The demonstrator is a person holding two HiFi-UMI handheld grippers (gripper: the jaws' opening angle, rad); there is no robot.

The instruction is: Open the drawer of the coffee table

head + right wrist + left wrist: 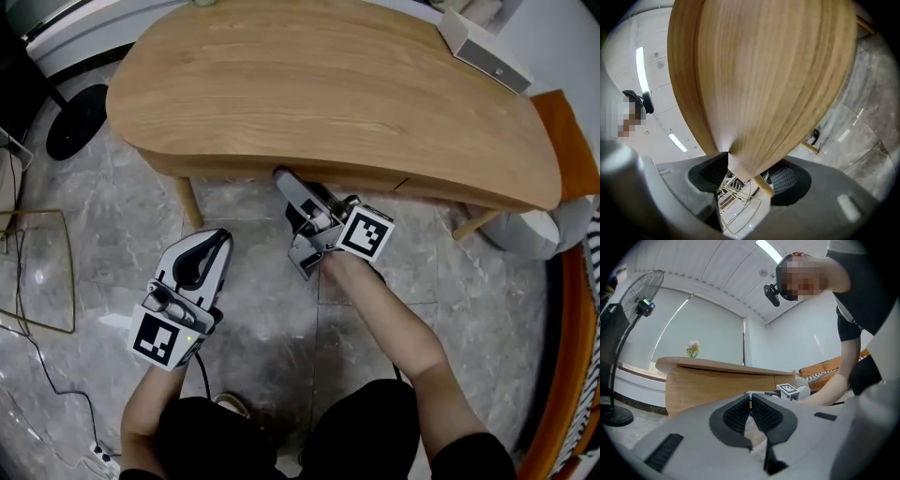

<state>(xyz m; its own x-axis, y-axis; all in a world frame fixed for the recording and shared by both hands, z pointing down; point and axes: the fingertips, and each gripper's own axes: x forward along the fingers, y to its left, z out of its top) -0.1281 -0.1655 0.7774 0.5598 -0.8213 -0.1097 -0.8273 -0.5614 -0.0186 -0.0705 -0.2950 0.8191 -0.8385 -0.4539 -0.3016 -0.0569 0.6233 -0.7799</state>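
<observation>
Coffee table (328, 84): drawer (361, 178) set in the front edge, apparently shut. Right hand-held gripper (749, 174): jaws spread wide, the drawer's lower lip between them, unpinched. Left hand-held gripper (751, 401): jaws pressed together, empty, low over the floor (272, 319). Hazard: pulling before clamping would likely slip the pads off the lip. Room: open floor behind the front edge for travel; table leg (187, 202) near the left.
</observation>
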